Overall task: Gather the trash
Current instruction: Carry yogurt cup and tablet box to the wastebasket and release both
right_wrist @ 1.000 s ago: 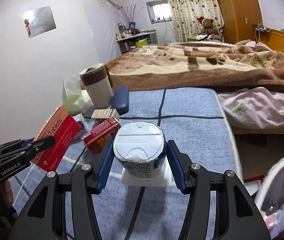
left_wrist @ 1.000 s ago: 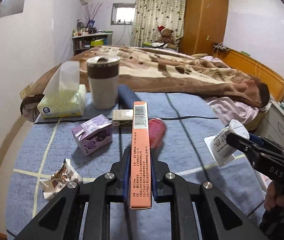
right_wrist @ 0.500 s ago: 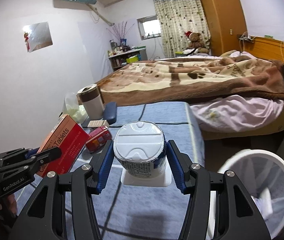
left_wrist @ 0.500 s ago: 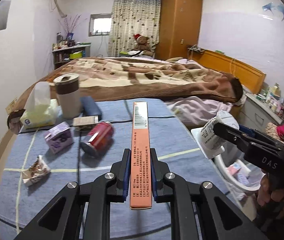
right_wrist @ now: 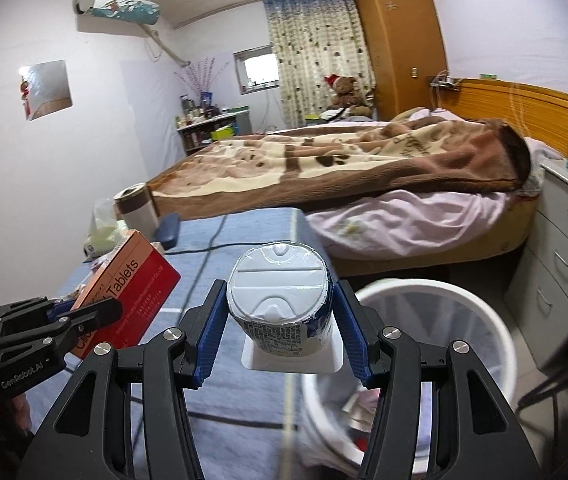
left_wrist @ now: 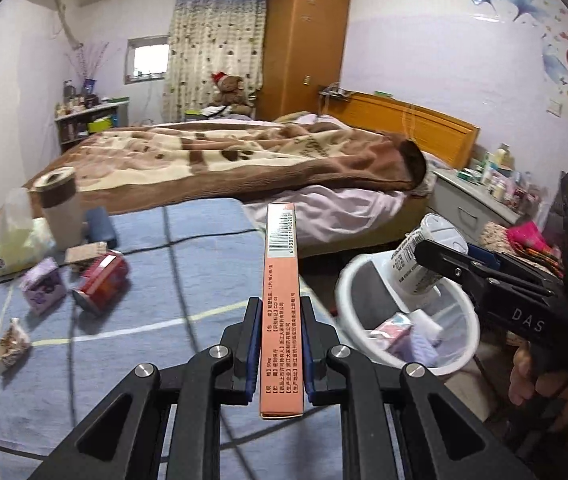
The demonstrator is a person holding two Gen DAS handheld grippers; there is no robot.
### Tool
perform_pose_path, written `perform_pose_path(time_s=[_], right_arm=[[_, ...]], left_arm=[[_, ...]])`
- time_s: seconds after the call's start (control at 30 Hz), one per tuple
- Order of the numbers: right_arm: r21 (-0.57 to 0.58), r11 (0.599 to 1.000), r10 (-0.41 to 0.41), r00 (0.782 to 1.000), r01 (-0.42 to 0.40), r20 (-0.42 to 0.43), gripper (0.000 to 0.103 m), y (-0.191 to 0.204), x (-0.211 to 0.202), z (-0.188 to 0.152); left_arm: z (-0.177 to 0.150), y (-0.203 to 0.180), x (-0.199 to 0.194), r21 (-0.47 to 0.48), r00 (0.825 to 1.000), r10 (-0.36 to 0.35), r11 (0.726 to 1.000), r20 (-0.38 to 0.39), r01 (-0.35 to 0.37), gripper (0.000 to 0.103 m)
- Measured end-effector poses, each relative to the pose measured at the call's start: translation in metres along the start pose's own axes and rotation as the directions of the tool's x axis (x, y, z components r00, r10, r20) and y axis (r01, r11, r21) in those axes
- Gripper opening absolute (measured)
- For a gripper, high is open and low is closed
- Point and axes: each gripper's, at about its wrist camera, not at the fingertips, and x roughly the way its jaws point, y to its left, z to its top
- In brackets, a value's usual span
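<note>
My left gripper [left_wrist: 280, 320] is shut on a flat orange tablet box [left_wrist: 281, 264], seen edge-on and pointing away over the blue table cloth [left_wrist: 204, 264]. In the right wrist view the same tablet box [right_wrist: 132, 284] shows its red face, with the left gripper [right_wrist: 96, 312] at the left edge. My right gripper [right_wrist: 280, 308] is shut on a white yoghurt cup [right_wrist: 280, 280] with a blue label. In the left wrist view that cup [left_wrist: 416, 256] hangs over the white trash bin [left_wrist: 342, 292]. The bin [right_wrist: 436, 283] stands beside the table's right edge and holds some packets.
On the table's left part lie a red can [left_wrist: 102, 282], a purple carton [left_wrist: 42, 286], a crumpled wrapper [left_wrist: 10, 344], a tissue pack [left_wrist: 16, 240], a tumbler [left_wrist: 60, 204] and a dark case [left_wrist: 100, 224]. A bed [left_wrist: 244, 160] lies beyond; a nightstand [right_wrist: 564, 240] stands to the right.
Both grippers have swung right from over the table toward its right edge, each keeping its load. The white bin has come into view under the cup.
</note>
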Motion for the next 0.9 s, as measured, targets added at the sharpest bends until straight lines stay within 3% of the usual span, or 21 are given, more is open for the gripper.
perform_pose_path(time_s=[0.5,0.9], right_arm=[[0.072,0.988,-0.132,0.99,0.135,-0.042,0.054,-0.063,-0.009,-0.016],[0.089,0.976,-0.191,0.979,0.198,-0.075,0.055,-0.09,-0.01,-0.022]], left_arm=[[-0.006,-0.079,0.049,0.073,0.989,-0.125,0.989,-0.075,0.13,0.017],[-0.003,-0.119,0.074,0.129,0.989,-0.115,0.983,-0.091,0.127,0.017]])
